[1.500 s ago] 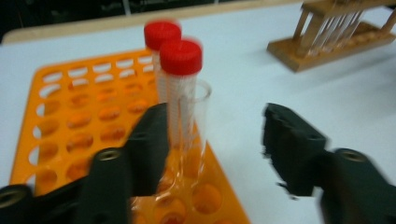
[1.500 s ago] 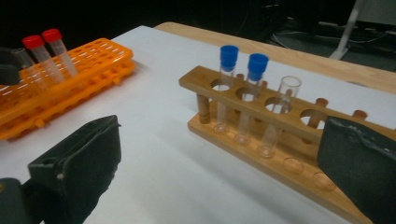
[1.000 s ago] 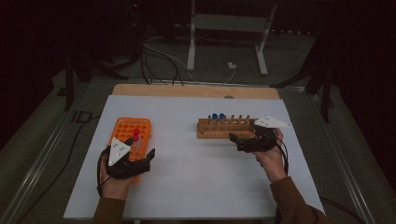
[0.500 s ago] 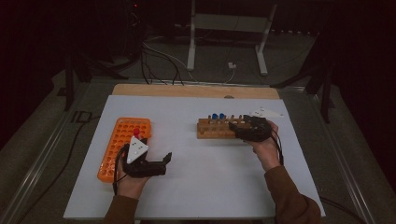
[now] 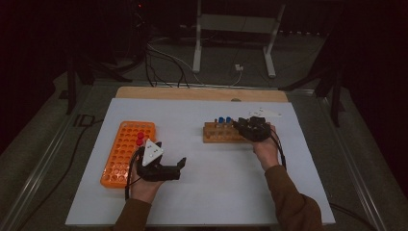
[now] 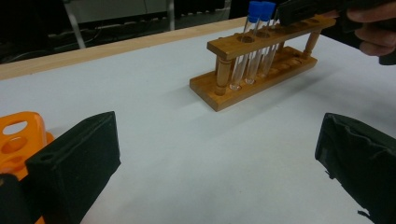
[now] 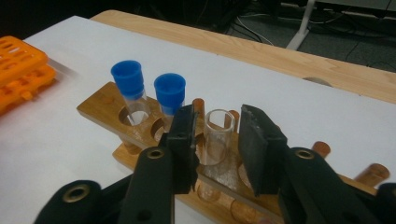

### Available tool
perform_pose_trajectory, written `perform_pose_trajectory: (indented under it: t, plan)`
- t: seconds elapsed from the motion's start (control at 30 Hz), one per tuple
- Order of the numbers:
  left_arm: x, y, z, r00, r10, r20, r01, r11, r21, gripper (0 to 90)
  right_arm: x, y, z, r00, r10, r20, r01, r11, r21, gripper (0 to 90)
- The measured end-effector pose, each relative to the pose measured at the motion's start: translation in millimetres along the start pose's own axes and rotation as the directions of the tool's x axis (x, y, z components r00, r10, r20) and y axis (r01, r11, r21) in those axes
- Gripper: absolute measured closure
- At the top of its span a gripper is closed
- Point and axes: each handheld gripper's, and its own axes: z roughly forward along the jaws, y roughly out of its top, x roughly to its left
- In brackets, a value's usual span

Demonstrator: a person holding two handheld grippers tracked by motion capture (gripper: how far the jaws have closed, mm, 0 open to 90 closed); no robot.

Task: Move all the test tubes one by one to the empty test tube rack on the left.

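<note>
Two claws, both changed within the last second. Nearest me, my left gripper (image 5: 173,155) has swung off the orange tube rack (image 5: 126,149) toward the bare middle of the white table sheet (image 5: 216,197). Its jaws have just been opening and now stand wide, released, with nothing between them. Its job at that rack looks finished for now.

Farther out on the right, my right gripper (image 7: 217,149) has dropped onto the wooden test-tube rack (image 5: 219,132). Its jaws have just been closing around an uncapped glass test tube (image 7: 219,126), which stands upright in its hole. The pads bracket the glass closely, but a sliver of gap shows on each side, so it is not clamped yet. I judge this to be the pick-up of the next tube.

Obstacles: two blue-capped tubes (image 7: 169,91) stand just left of the open tube, the nearer one just beside my left pad, and the rack's top bar sits under the pads.

Red-capped tubes (image 5: 139,139) stand in the orange rack. Beyond the table's far wooden edge (image 5: 192,93), cables and a metal stand (image 5: 199,29) stay well clear.
</note>
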Motion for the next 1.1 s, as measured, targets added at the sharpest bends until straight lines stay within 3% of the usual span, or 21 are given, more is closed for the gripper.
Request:
perform_pose_trajectory:
  t: [0.27,0.47,1.1]
  plan:
    - [-1.4,-0.6,2.9,0.9999,-0.002,0.013,0.002,0.9999,0.01,0.5,1.2,-2.9,7.6,1.0,0.006,0.006,-0.006,1.0,0.01,75.5]
    - [-1.7,-1.0,4.9,0.9999,0.0,0.016,-0.001,0.9999,0.016,0.5,1.6,-2.3,5.2,1.0,0.003,0.009,-0.003,1.0,0.006,76.1]
    - [-2.8,0.8,11.8,0.9995,-0.012,0.027,0.011,0.9996,0.025,0.6,0.6,26.4,-38.7,0.9999,0.005,-0.015,-0.007,0.992,-0.129,76.2]
